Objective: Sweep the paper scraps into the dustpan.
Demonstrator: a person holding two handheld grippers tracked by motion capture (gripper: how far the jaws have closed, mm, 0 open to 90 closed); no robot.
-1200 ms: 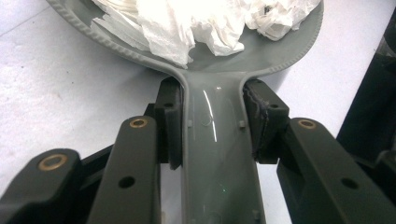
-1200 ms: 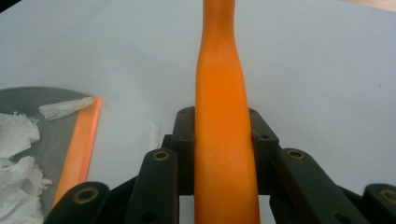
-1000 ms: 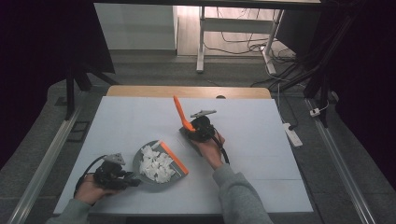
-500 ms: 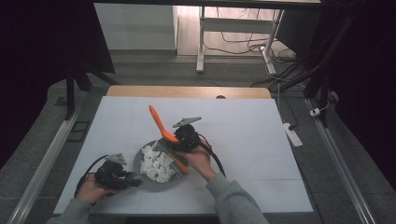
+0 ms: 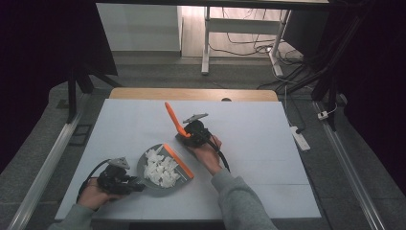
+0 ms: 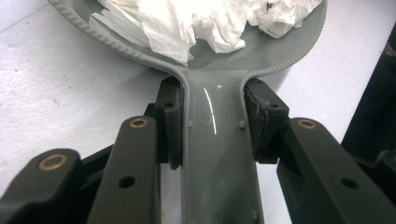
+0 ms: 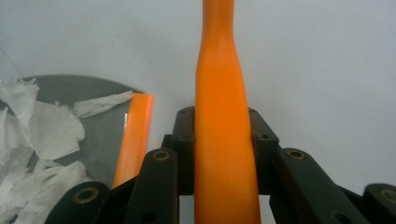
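The right tool (image 7: pixel 223 140) is clamped on the orange brush (image 5: pixel 175 121) handle, beside the dustpan (image 5: pixel 143 172). The left tool (image 6: pixel 212 126) is clamped on the dustpan's grey handle, pinning it flat on the surface (image 5: pixel 258 139). Paper scraps (image 5: pixel 160 167) already lie inside. For any further sweep, keep the pan's orange lip (image 5: pixel 178 160) pressed down and stroke low toward it.

One grey dustpan (image 5: pixel 155 179), one orange brush (image 5: pixel 174 121), two hand-held grippers, one paper heap (image 5: pixel 160 167)
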